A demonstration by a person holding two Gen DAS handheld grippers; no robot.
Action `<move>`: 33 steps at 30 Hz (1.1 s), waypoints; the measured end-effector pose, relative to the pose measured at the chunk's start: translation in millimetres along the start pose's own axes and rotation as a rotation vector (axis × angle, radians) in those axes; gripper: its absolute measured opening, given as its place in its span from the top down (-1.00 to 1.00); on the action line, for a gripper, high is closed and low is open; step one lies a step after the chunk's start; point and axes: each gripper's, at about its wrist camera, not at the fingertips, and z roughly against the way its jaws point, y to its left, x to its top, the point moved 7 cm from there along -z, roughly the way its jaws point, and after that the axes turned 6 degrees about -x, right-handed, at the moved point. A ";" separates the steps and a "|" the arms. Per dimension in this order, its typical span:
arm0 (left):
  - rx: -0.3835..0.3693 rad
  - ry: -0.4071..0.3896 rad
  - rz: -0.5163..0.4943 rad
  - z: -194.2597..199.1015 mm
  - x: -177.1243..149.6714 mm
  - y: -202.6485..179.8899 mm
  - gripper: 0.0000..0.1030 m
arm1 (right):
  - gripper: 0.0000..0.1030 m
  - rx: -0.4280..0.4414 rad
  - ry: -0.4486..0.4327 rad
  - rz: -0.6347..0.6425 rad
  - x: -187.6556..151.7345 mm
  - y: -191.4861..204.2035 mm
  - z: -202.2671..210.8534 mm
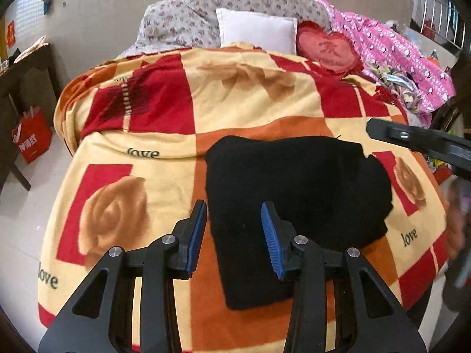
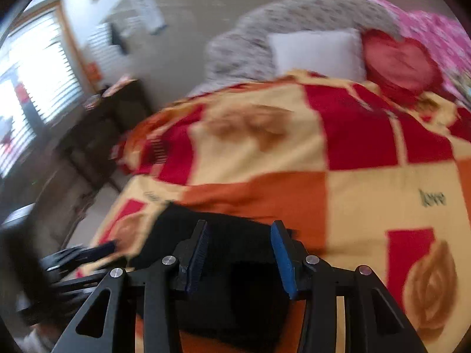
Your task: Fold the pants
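The black pants (image 1: 297, 206) lie folded into a compact bundle on the red, orange and cream blanket (image 1: 164, 111). My left gripper (image 1: 234, 209) is open and empty, hovering over the bundle's near left edge. In the left wrist view the right gripper's dark body (image 1: 418, 141) reaches in from the right, above the bed. In the blurred right wrist view my right gripper (image 2: 240, 229) is open and empty above the pants (image 2: 235, 282). The left gripper (image 2: 79, 256) shows at the lower left there.
A white pillow (image 1: 256, 31), a red heart cushion (image 1: 326, 48), a floral quilt (image 1: 235, 0) and pink bedding (image 1: 391, 50) lie at the head of the bed. A dark table (image 1: 26, 79) and a red bag (image 1: 32, 138) stand on the floor at left.
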 end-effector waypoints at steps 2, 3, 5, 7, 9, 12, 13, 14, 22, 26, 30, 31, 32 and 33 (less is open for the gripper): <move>0.006 0.014 0.021 -8.8 0.0 1.6 0.27 | 0.18 0.007 0.026 0.045 -4.5 14.9 -9.1; 0.004 0.020 0.032 -11.4 0.0 3.0 0.27 | 0.18 -0.015 0.044 0.065 -8.3 19.1 -16.7; -0.002 0.027 0.051 -15.2 0.0 5.2 0.27 | 0.18 -0.092 0.092 0.098 -23.8 17.4 -24.8; -0.004 0.032 0.059 -16.8 -0.7 5.9 0.26 | 0.18 -0.180 0.122 0.132 -48.7 7.7 -19.0; -0.001 0.032 0.049 -18.3 -1.1 4.4 0.26 | 0.18 -0.201 0.144 0.129 -73.5 -3.1 -14.4; 0.004 0.037 0.040 -24.4 -2.1 1.5 0.20 | 0.12 -0.143 0.131 0.046 -96.5 -22.9 -12.4; 0.010 0.033 0.039 -25.1 -1.7 1.2 0.18 | 0.10 -0.138 0.133 0.023 -96.1 -27.0 -10.8; 0.015 0.029 0.037 -25.4 -1.1 0.6 0.17 | 0.09 -0.133 0.139 0.009 -95.3 -29.3 -10.5; 0.023 0.037 0.061 -21.0 2.9 3.9 0.17 | 0.09 -0.151 0.062 -0.020 -61.2 -27.3 3.7; 0.040 0.023 0.062 -19.5 8.5 6.8 0.17 | 0.06 -0.144 0.060 -0.041 -53.8 -25.0 -6.6; 0.031 0.035 0.071 -27.2 10.6 9.1 0.17 | 0.06 -0.179 0.099 -0.092 -58.2 -41.0 -29.7; 0.027 0.037 0.072 -28.8 10.5 10.0 0.16 | 0.00 -0.152 0.101 -0.133 -60.1 -46.9 -32.9; 0.021 0.041 0.075 -29.4 10.3 11.1 0.13 | -0.05 -0.136 0.102 -0.157 -61.3 -50.6 -33.6; 0.012 0.042 0.079 -29.2 10.3 12.3 0.12 | -0.10 -0.116 0.103 -0.182 -62.8 -54.0 -33.7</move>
